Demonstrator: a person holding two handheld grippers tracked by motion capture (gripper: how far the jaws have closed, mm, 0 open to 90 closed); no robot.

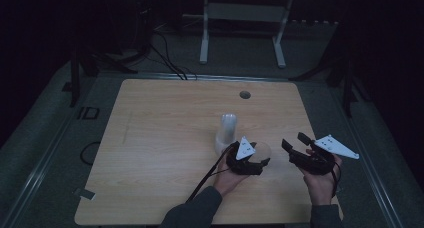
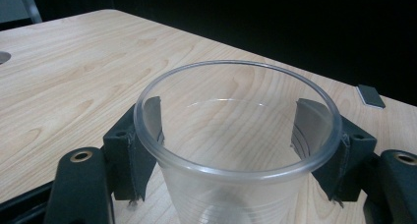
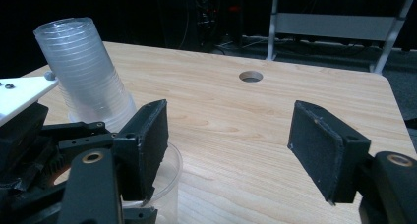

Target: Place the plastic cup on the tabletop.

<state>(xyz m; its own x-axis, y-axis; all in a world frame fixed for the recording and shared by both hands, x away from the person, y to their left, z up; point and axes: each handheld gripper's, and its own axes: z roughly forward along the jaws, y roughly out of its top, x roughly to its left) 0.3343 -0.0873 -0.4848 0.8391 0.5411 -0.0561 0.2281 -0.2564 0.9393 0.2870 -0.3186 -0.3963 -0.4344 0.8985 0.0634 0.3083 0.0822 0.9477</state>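
Left gripper view: my left gripper [image 2: 236,145] is clamping a clear cup [image 2: 236,150] at frame centre — pads against both walls. My right gripper [image 1: 300,150] is hanging wide open, empty. I am keeping pressure light — thin plastic probably buckles — clear of the inverted cup stack [image 3: 86,71].

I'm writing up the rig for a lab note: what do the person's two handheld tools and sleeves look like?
Both tools are black, each with two flat rectangular jaws faced with dark pads and brass-ringed pivot holes. The left tool and right tool each carry a pale three-cornered plate on top. A black cable trails from the left one. The sleeves are dark grey.
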